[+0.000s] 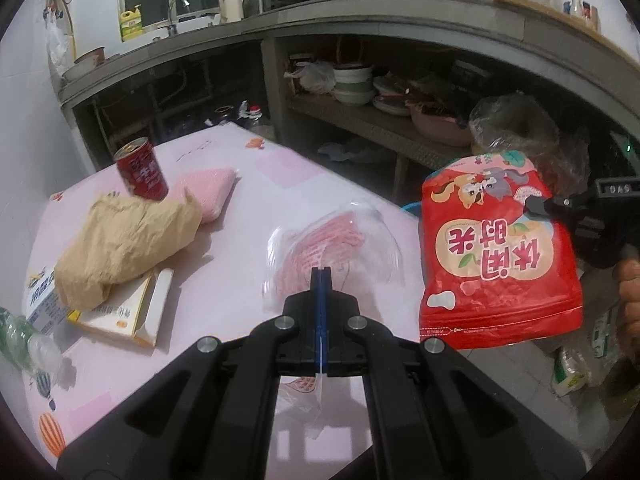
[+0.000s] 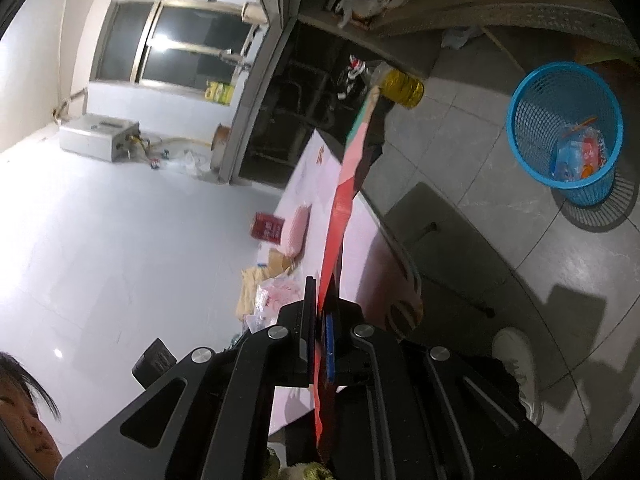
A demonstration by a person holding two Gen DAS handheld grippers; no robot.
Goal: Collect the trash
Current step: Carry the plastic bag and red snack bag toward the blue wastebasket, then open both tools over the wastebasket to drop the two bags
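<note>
Two grippers are in play, and both are closed on something. The right gripper [image 2: 320, 316] is clamped on the edge of a red snack bag [image 1: 496, 252], which is held in the air beside the table's [image 1: 224, 264] near corner rather than resting on it. The left gripper [image 1: 321, 276] is pinched shut on a clear plastic wrapper [image 1: 336, 240], which is lifted just above the pink cloth.

Seen from the right wrist, the bag is edge-on, its long axis running straight out ahead of the jaws. The blue bin [image 2: 568, 132] stands on the floor well off to the right of that line, apart from the table, with a wrapper already lying inside. The right hand is judged the nearer to the bin, so the bag would likely go first, swung rightward and downward until it hangs over the rim.

Left on the table are a red can [image 1: 142, 168], a brown paper bag [image 1: 124, 240], a pink pouch [image 1: 212, 192] and a small box [image 1: 128, 316].
</note>
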